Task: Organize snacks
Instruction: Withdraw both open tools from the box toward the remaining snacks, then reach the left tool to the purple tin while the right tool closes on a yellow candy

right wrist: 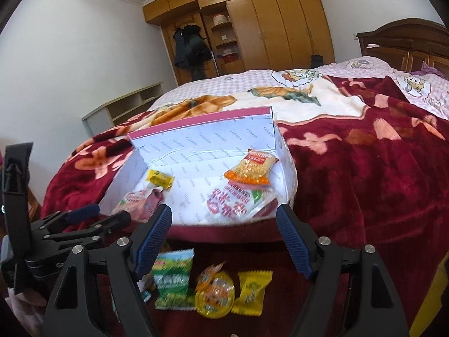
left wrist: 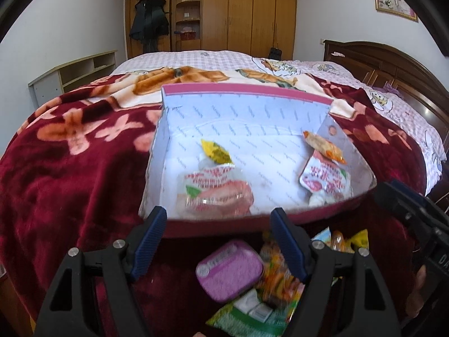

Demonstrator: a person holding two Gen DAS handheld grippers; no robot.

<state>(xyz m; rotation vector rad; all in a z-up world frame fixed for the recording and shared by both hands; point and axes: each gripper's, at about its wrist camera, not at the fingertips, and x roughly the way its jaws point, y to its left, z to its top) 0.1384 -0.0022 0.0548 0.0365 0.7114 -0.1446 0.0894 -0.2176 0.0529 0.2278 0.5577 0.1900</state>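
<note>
Presently, item: loose snacks — pink tin (left wrist: pixel 229 270), green packet (right wrist: pixel 172 279), yellow sweet (right wrist: pixel 251 290) — lay on the bed at 6 o'clock of the box (left wrist: pixel 196 109). Left tool (left wrist: pixel 217 241) and right tool (right wrist: pixel 224 240) stood wide, empty. Advice: centre one snack between the pads before closing.

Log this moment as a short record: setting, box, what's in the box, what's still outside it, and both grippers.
setting: bed covered by a red floral blanket
box: open, red-rimmed box on the blanket, white printed lining
in box: small yellow packet, orange noodle packet, two red-and-white pouches
outside box, near side: purple tin, green packet, round yellow-lidded cup, yellow candy packet
left gripper: open, empty
right gripper: open, empty
</note>
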